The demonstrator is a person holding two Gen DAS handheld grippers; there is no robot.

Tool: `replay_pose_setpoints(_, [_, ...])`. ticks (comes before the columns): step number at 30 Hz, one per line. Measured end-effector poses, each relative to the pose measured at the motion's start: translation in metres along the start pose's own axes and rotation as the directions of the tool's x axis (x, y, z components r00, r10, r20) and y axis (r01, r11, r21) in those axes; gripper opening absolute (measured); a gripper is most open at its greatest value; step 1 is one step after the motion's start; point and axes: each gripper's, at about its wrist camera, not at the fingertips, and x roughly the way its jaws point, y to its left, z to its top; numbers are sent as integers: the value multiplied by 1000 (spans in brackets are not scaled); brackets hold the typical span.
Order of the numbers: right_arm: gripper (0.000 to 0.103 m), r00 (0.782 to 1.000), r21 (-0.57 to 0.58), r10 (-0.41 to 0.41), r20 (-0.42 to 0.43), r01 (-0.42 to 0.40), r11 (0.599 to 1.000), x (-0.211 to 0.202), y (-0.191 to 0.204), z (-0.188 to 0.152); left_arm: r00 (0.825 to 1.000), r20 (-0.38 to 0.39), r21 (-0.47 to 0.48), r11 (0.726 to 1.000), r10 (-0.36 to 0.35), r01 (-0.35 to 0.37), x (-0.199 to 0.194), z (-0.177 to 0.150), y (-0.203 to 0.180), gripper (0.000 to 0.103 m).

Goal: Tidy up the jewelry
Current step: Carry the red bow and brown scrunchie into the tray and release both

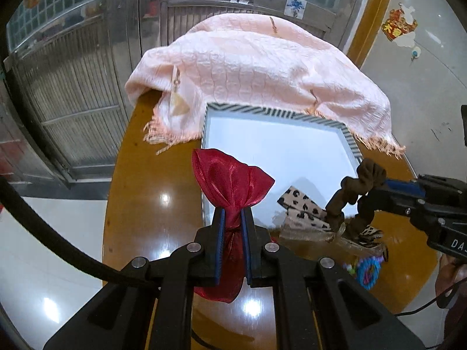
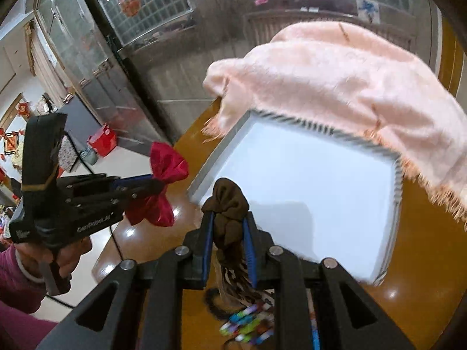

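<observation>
My left gripper (image 1: 232, 215) is shut on a red satin bow (image 1: 230, 183) and holds it above the table's left side, beside the white tray (image 1: 280, 151); it also shows in the right wrist view (image 2: 159, 185). My right gripper (image 2: 229, 221) is shut on a brown scrunchie (image 2: 227, 201) and holds it over the tray's near edge. The scrunchie also shows in the left wrist view (image 1: 353, 195). A leopard-print hair piece (image 1: 303, 207) lies at the tray's near corner.
A pink fringed scarf (image 1: 256, 70) covers the far part of the round brown table (image 1: 151, 186) and overlaps the tray's far rim. Colourful beaded items (image 2: 248, 320) lie on the table below my right gripper. A metal door stands behind.
</observation>
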Motion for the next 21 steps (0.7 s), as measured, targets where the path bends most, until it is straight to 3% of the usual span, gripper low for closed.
replay_pose_setpoints(7, [20, 1000, -24, -16, -16, 16, 1000, 27, -21, 29, 999, 5, 5, 999, 46, -46, 26, 31, -11, 0])
replay_pose_setpoints(21, [20, 993, 17, 60, -106, -58, 998, 118, -63, 65, 992, -75, -45, 993, 106, -109, 99, 63, -8, 0])
